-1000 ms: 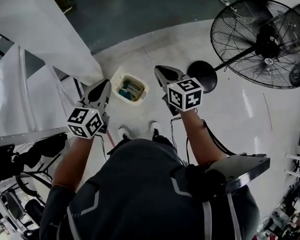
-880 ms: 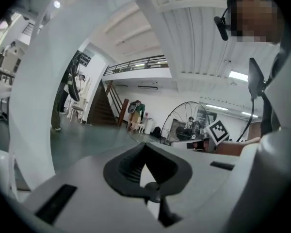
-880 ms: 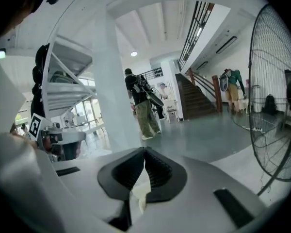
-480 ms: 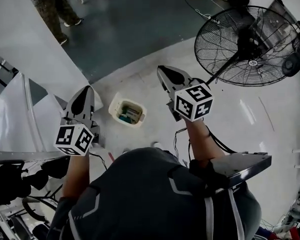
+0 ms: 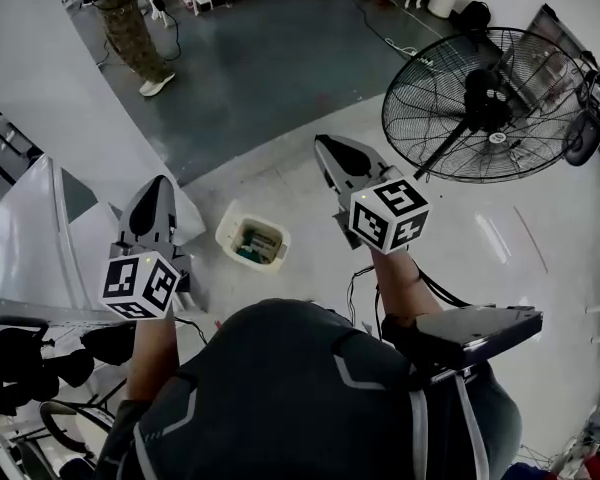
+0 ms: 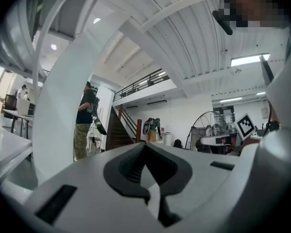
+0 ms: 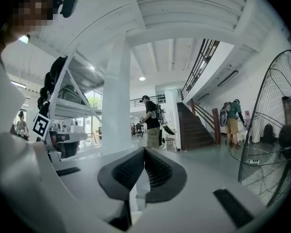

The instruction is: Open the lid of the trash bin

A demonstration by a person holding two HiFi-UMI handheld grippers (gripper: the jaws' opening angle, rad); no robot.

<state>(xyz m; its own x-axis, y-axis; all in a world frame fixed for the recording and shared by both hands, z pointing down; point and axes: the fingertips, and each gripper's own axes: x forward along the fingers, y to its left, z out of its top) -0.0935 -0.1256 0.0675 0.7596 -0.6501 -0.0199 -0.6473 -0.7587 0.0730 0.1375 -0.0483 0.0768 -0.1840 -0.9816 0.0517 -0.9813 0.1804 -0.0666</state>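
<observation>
We hold the left gripper [image 5: 157, 190] and right gripper [image 5: 325, 148] high, jaws together, empty. The trash bin [image 5: 252, 238] sits on the floor between them, contents showing. It looks already opened, so next we only need to check.

Bright, even indoor light. A white rectangular ceiling lamp [image 6: 250, 59] glows at far right; glare streaks lie on the glossy light-grey floor [image 5: 500, 236]. Picture edges bend and darken. The grey left gripper [image 6: 145, 147], very near, looks soft.

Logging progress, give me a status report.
Left gripper shut, empty. Right gripper shut, empty. Trash bin on floor, contents showing, untouched. Fan stands apart, right.
</observation>
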